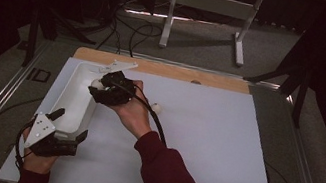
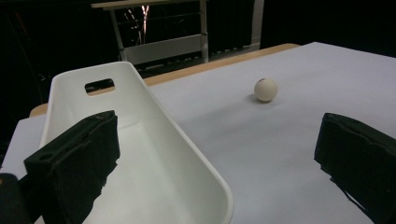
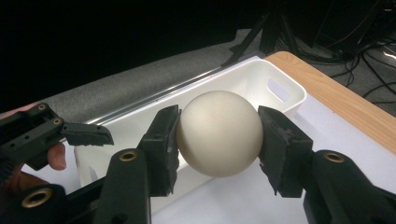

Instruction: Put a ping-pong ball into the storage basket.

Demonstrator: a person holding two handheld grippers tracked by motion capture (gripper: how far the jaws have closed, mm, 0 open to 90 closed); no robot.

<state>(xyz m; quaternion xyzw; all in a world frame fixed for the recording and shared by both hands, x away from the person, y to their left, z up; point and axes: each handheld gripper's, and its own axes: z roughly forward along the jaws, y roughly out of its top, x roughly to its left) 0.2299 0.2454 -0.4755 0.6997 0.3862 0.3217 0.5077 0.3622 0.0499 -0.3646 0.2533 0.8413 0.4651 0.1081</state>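
Observation:
A cream ball (image 3: 219,119) is pinched between the two black jaws of my right gripper (image 3: 219,135), which is shut on it. In the high view that gripper (image 1: 100,86) hangs over the right rim of the white bin (image 1: 73,101), near its far end. A second cream ball (image 1: 156,106) lies on the white table sheet to the right of the bin, and shows as a ball (image 2: 265,89) in the left gripper view. My left gripper (image 1: 70,125) stands open at the bin's near end, one jaw over the bin's inside (image 2: 140,154) and the other over the sheet.
The white sheet (image 1: 202,144) covers the tabletop, with a wooden strip (image 1: 164,70) along the far edge. Beyond it stand a white metal frame (image 1: 211,8) and floor cables. The bin (image 3: 247,79) has a handle slot in its end wall.

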